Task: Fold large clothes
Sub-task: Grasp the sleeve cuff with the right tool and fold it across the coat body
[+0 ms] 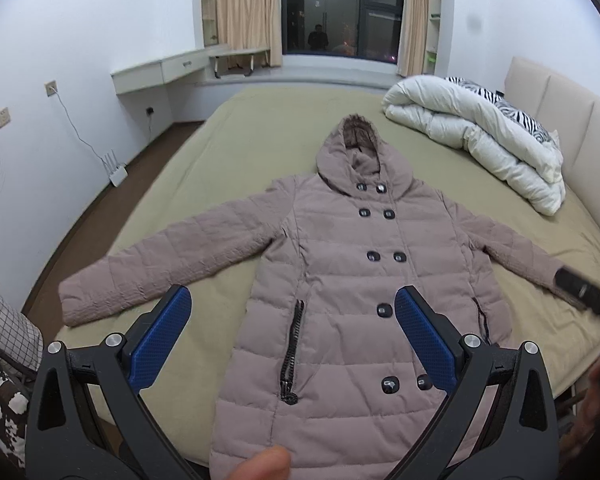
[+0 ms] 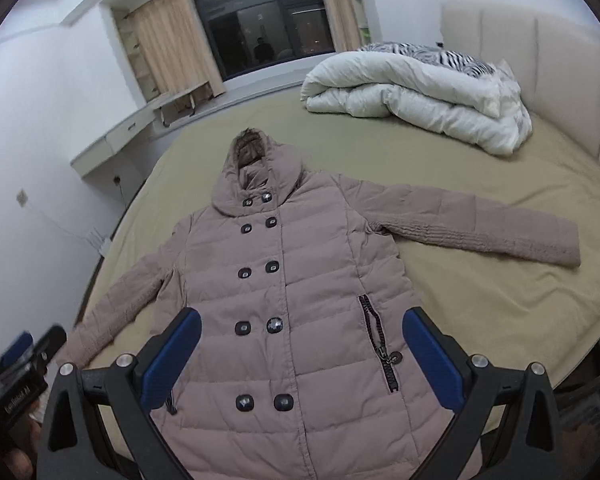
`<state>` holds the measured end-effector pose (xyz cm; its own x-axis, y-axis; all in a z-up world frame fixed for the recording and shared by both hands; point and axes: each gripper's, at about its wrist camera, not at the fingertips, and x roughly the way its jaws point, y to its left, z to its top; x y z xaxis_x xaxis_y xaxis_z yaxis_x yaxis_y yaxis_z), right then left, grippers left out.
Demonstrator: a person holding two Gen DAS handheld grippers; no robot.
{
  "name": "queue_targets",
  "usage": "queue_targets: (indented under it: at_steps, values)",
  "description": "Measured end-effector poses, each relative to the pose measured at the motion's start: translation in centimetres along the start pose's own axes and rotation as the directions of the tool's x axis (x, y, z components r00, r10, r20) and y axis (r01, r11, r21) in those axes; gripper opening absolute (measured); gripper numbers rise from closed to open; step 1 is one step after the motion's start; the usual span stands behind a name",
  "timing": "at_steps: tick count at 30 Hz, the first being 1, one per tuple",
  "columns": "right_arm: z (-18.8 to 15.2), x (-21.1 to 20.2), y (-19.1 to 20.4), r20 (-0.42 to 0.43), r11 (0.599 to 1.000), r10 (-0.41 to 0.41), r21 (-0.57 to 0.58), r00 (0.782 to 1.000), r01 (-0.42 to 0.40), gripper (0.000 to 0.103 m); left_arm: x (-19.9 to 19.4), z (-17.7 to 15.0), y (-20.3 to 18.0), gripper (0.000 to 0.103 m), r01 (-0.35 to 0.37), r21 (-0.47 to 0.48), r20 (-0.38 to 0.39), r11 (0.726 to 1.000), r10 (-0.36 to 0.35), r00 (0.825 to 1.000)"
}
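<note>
A long mauve hooded puffer coat (image 1: 340, 288) lies face up and flat on the olive bed sheet (image 1: 260, 136), hood toward the window, both sleeves spread out sideways. It also shows in the right wrist view (image 2: 300, 300). My left gripper (image 1: 292, 304) is open and empty, hovering above the coat's lower left part. My right gripper (image 2: 302, 328) is open and empty, hovering above the coat's lower middle. The right gripper's dark body (image 1: 588, 292) shows blurred near the right sleeve's cuff. The left gripper (image 2: 24, 364) shows blurred at the left sleeve's end.
A rolled white duvet (image 1: 480, 132) with a zebra-print pillow (image 1: 520, 112) lies at the bed's head by the padded headboard (image 1: 572, 120). A wall desk (image 1: 160, 72) and a router (image 1: 116, 172) stand left. Checked and patterned fabric (image 1: 4, 344) sits at the near left corner.
</note>
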<state>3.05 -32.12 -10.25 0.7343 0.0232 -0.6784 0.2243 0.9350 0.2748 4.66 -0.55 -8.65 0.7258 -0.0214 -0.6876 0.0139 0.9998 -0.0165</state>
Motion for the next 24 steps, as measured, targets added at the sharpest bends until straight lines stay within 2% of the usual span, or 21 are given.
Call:
queue_targets:
  at_steps: [3,7,9,11,13,15,18,20,22,23,24]
  values:
    - [1.3,2.3,-7.8,0.013,0.974,0.048,0.223,0.999,-0.05,0.103,3.2,-0.7,-0.1,0.103,0.084,-0.043,-0.053,0.996,-0.086,0.995]
    - [2.4,5.4,-19.1,0.021,0.893,-0.015,0.45,1.0,0.005,0.101,8.1,-1.5,-0.8,0.103,0.13,-0.091,-0.135,0.987,-0.142,0.981]
    - [2.2,7.0,-25.3,0.022,0.811,-0.03,0.585,0.999,0.011,0.092,9.9,-1.7,-1.9,0.103,0.143,-0.064,-0.112,0.988,-0.15,0.982]
    - [1.7,8.4,-30.6,0.038,0.72,-0.022,0.694,0.999,-0.01,0.088,11.5,-1.8,-3.4,0.103,0.129,-0.014,-0.088,0.992,-0.13,0.988]
    - [1.2,9.9,-35.0,0.039,0.645,-0.046,0.764,0.998,0.0,0.084,13.7,-1.6,-4.6,0.103,0.126,-0.005,-0.147,0.992,-0.125,0.981]
    - [0.6,11.1,-38.6,0.04,0.581,-0.067,0.814,0.997,0.006,0.078,15.9,-1.3,-5.4,0.103,0.13,-0.034,-0.23,0.991,-0.134,0.964]
    - [0.1,12.0,-42.8,0.078,0.487,-0.067,0.873,0.995,-0.035,0.07,17.9,-0.9,-5.8,0.103,0.161,-0.098,-0.215,0.982,-0.179,0.96]
    - [0.3,12.1,-44.3,0.112,0.456,-0.082,0.888,0.99,-0.063,0.068,19.1,-0.5,-6.3,0.103,0.172,-0.113,-0.208,0.979,-0.193,0.959]
    - [0.9,12.0,-45.3,0.127,0.45,-0.113,0.891,0.985,-0.063,0.063,20.0,-0.3,-6.6,0.103,0.211,-0.141,-0.209,0.967,-0.238,0.949]
    - [1.2,12.4,-45.7,0.119,0.457,-0.125,0.888,0.985,-0.049,0.053,20.6,-0.1,-6.7,0.102,0.232,-0.162,-0.208,0.959,-0.263,0.942]
    - [1.8,12.5,-45.8,0.092,0.472,-0.144,0.882,0.985,-0.014,0.039,20.8,0.0,-6.6,0.099,0.248,-0.182,-0.208,0.951,-0.284,0.936]
